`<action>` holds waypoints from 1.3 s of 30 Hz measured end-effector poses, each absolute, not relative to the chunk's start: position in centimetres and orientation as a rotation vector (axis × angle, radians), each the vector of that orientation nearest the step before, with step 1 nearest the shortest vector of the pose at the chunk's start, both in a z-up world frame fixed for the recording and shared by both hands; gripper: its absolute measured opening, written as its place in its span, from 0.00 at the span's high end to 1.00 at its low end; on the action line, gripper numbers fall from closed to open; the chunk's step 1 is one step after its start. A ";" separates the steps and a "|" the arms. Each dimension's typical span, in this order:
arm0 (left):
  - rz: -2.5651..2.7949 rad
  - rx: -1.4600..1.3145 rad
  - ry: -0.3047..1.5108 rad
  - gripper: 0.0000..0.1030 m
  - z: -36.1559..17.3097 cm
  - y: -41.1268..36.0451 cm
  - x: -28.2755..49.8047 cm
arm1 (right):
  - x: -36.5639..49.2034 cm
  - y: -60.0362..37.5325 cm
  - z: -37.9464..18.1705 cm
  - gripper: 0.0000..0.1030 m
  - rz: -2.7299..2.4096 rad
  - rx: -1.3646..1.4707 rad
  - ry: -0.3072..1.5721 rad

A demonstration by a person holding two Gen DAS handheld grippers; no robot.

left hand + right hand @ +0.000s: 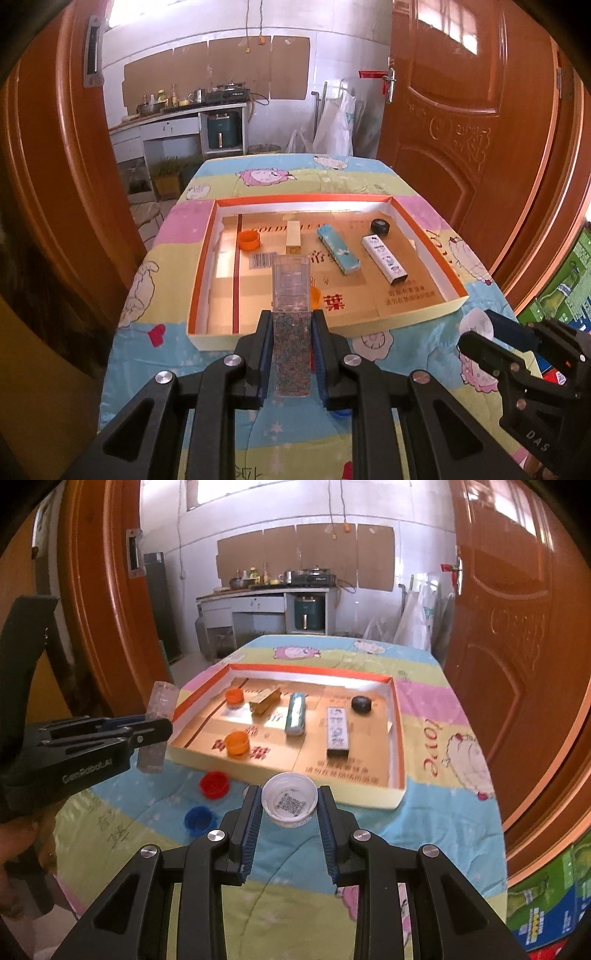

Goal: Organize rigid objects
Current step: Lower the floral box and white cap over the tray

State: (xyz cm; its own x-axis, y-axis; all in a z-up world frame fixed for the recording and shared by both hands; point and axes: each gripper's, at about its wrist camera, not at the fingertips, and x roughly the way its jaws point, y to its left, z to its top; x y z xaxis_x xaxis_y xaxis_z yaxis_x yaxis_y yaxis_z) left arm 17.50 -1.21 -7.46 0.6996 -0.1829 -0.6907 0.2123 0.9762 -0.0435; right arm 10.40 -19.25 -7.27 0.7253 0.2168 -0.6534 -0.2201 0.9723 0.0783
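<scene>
Left gripper (290,354) pinches a clear plastic box (290,295) upright, just above the near wall of the tray (428,315). Right gripper (290,812) clamps a white bottle cap (290,804), open side up, near tray's front edge. Red cap (214,784) & blue cap (199,819) lie on the cartoon-print cloth (424,830) outside tray.

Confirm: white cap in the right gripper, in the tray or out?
Out. The white cap sits between the right gripper fingers, nearer than the tray front wall, above the blanket.
</scene>
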 end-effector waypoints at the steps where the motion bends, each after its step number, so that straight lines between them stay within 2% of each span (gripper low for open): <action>1: -0.220 0.042 0.763 0.80 -7.4 -1.2 17.6 | 10.7 -19.4 -7.1 0.70 0.239 -0.006 0.717; 27: -0.216 0.009 0.769 0.80 -6.0 0.0 22.9 | 18.3 -21.3 -4.6 0.70 0.227 -0.043 0.692; 39: -0.217 0.003 0.855 0.80 -8.1 0.2 25.6 | 23.4 -21.5 -5.0 0.70 0.279 0.021 0.729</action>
State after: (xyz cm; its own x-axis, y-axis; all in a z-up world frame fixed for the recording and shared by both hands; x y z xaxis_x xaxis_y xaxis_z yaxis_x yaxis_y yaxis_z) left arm 25.63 0.21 -8.05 0.6359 -0.1886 -0.7484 0.1909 0.9780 -0.0842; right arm 23.39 -21.54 -5.02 0.7102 0.2588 -0.6547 -0.2444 0.9628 0.1155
